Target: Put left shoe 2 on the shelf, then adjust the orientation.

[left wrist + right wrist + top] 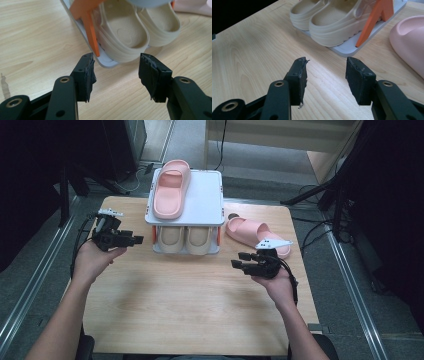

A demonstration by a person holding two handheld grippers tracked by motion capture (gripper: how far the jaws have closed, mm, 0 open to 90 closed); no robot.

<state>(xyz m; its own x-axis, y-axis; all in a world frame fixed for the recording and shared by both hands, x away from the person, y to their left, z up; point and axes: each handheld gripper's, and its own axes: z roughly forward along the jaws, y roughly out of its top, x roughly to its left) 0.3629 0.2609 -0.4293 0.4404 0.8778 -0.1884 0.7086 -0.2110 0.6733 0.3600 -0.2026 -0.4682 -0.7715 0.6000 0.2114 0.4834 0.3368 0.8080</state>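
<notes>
Slippers were half shelved: your left tongs [138, 240] and right tongs [238, 260] hung apart, empty; next, grab the pink slipper [252, 232] lying on the table [175, 305].

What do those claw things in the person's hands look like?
Each hand holds a black gripper: the left gripper and the right gripper. Each has two chunky black jaws with rough, worn pads and brass-ringed screw holes. A grey three-cornered plate sits on top, and a black cable trails back. The forearms are bare.
</notes>
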